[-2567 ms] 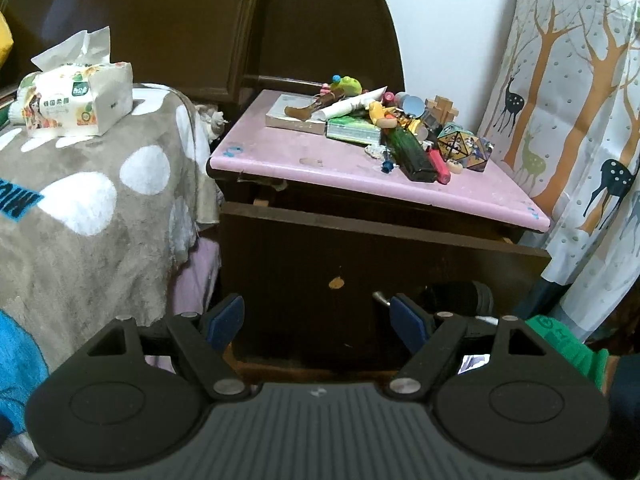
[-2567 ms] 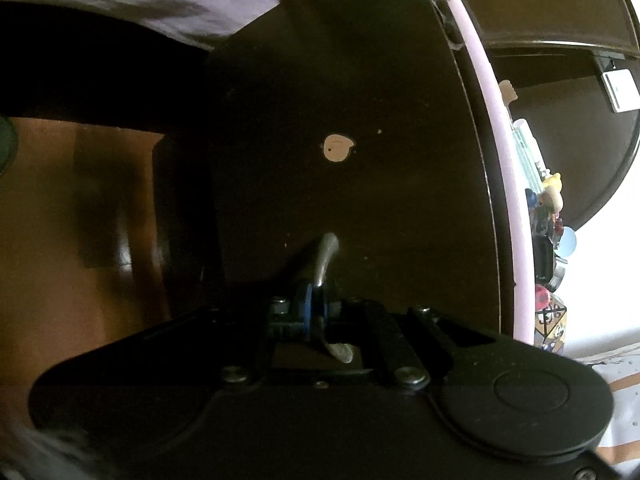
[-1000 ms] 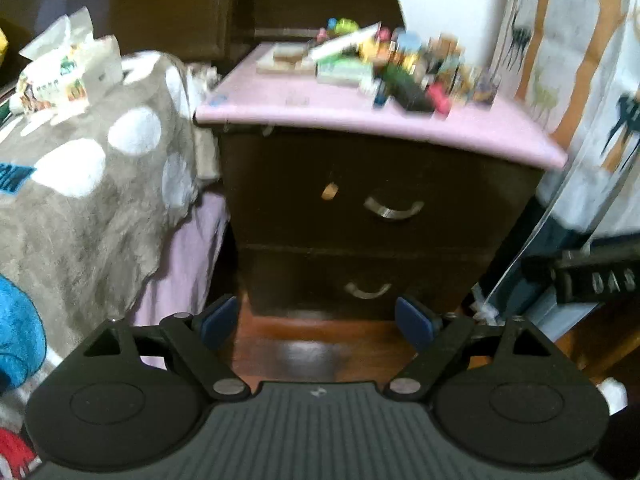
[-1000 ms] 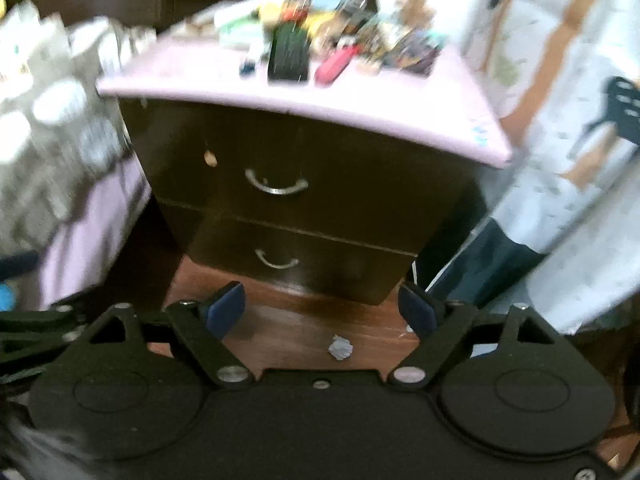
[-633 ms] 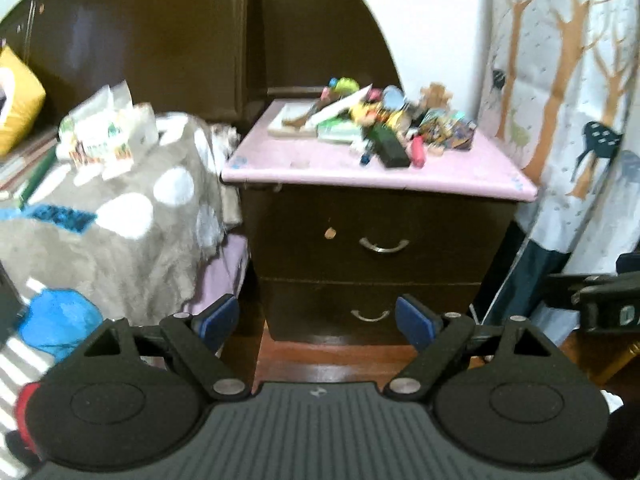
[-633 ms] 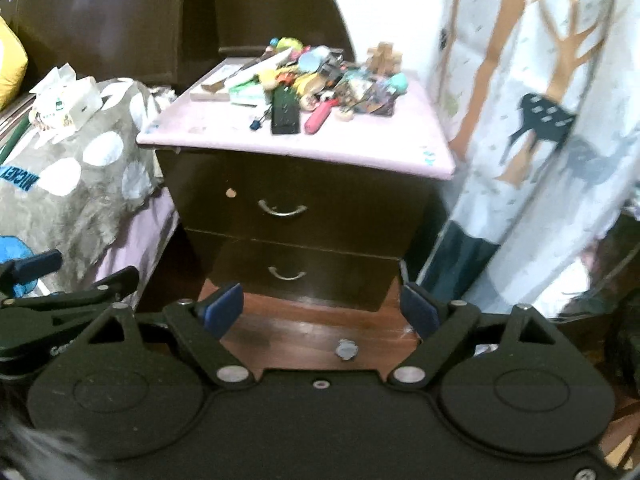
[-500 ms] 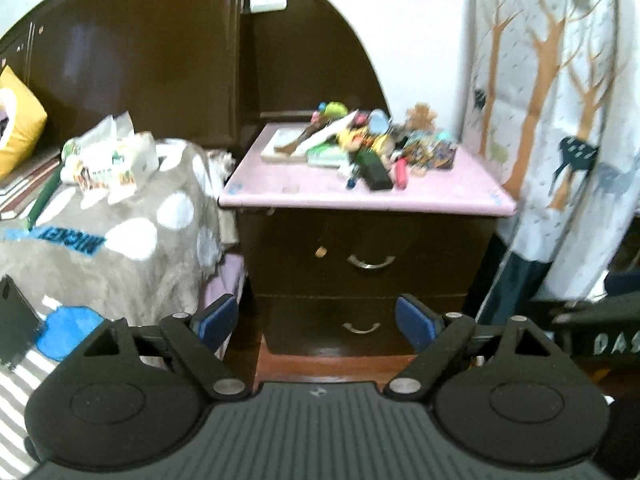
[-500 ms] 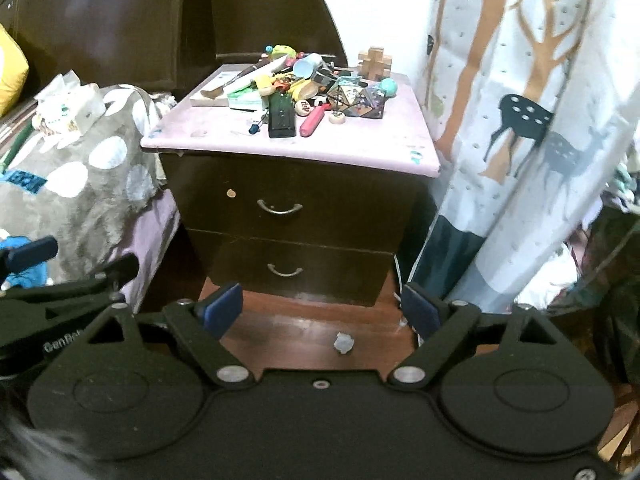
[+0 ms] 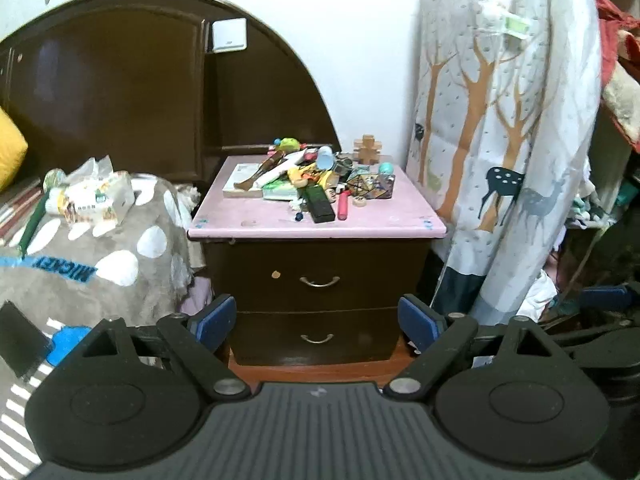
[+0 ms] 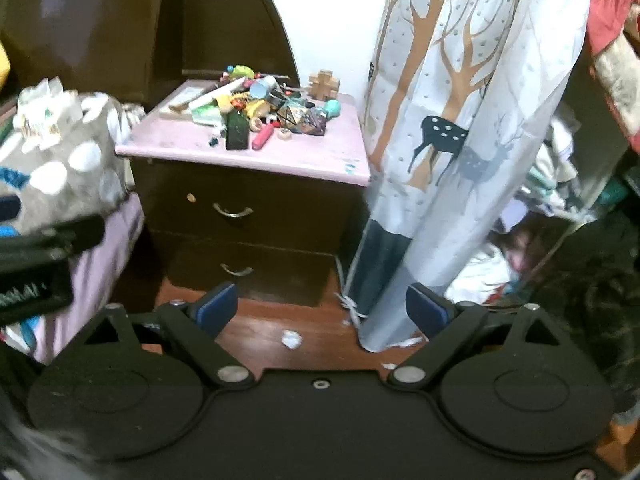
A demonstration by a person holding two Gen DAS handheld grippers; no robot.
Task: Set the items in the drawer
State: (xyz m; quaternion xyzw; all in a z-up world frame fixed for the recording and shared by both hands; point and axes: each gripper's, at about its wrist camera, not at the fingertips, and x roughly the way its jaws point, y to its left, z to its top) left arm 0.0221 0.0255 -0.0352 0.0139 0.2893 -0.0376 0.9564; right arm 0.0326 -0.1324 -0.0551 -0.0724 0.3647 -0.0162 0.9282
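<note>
At the left edge of the left wrist view a spotted blanket (image 9: 120, 264) carries a tissue pack (image 9: 94, 200); toward the centre stands the dark nightstand (image 9: 320, 268), much farther off than a moment ago, when the right tongs were clamped on the top drawer handle (image 9: 319, 282) with the drawer pulled out. Now both drawers sit flush shut, top drawer (image 9: 320, 276) above lower drawer (image 9: 316, 336), so nothing of their contents shows. The pile of items (image 9: 316, 184) lies heaped on the pink surface (image 9: 280, 220) at mid-frame, apparently untouched, so I judge the placing has not begun or the run is being broken off. The left tongs (image 9: 316, 322) stand wide and empty at the bottom centre. On the right hangs a deer-print curtain (image 9: 500, 120). The right tongs (image 10: 322, 306) are likewise wide and hold nothing, well back from the nightstand above the wooden floor (image 10: 280, 332).
</note>
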